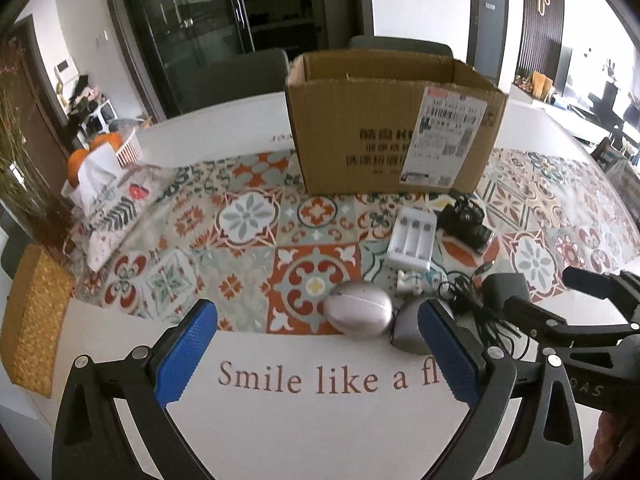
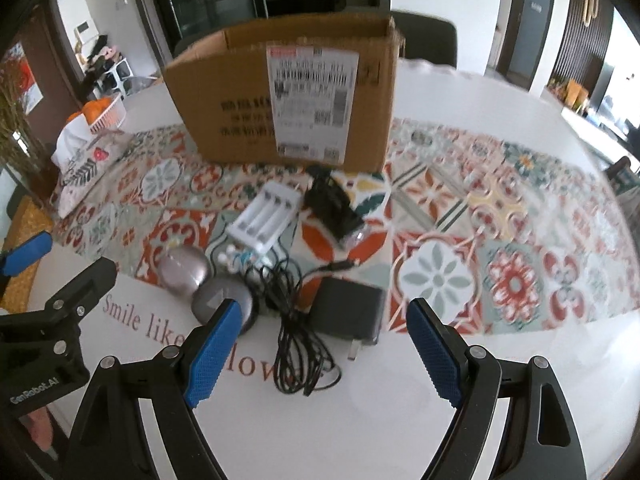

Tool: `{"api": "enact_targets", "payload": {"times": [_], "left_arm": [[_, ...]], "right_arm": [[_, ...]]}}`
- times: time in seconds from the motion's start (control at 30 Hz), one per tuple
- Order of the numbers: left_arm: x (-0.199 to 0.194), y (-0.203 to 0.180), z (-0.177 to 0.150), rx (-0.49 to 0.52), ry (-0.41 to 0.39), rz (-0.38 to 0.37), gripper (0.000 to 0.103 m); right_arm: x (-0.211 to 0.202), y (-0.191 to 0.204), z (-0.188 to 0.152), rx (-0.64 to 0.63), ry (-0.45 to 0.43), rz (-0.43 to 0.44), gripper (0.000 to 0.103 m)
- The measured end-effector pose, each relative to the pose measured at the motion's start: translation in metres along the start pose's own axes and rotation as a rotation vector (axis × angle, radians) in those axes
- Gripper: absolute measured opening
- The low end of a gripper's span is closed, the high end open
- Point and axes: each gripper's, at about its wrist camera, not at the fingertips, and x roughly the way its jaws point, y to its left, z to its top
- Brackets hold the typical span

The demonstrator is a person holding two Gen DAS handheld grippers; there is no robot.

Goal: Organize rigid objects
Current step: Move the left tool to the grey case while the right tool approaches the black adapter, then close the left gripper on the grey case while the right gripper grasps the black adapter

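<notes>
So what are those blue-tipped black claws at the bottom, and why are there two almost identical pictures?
No robot here: a person holds a hand-held gripper in each hand, each carrying a wide-angle camera. One picture looks along the left gripper, the other along the right gripper. Both are open and hold nothing. On the patterned tablecloth lie a white battery charger, a silver egg-shaped case, a black power adapter with its tangled cable, and an open cardboard box behind them.
</notes>
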Motion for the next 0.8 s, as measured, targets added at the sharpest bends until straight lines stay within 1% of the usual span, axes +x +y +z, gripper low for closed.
{"api": "enact_targets", "payload": {"times": [0.1,0.23,0.4,0.53,0.67,0.8], "left_arm": [[0.009,-0.001,-0.005,-0.005,0.017,-0.005,0.102],[0.02,-0.005,-0.011,0.013,0.029,0.008,0.102],[0.032,-0.007,-0.017,0.029,0.045,0.025,0.102],[0.037,-0.007,-0.019,0.03,0.05,0.034,0.102],[0.041,-0.006,-0.02,0.032,0.051,0.046,0.102],[0.045,-0.004,-0.02,0.029,0.051,0.05,0.102]], "right_arm": [[0.012,-0.001,-0.004,0.011,0.027,0.011,0.084],[0.026,-0.003,-0.008,0.009,0.05,-0.018,0.084],[0.046,-0.009,-0.014,0.027,0.09,-0.019,0.084],[0.057,-0.009,-0.016,0.025,0.103,-0.014,0.084],[0.066,-0.008,-0.014,0.016,0.098,-0.029,0.084],[0.072,-0.007,-0.012,0.015,0.091,-0.027,0.084]]}}
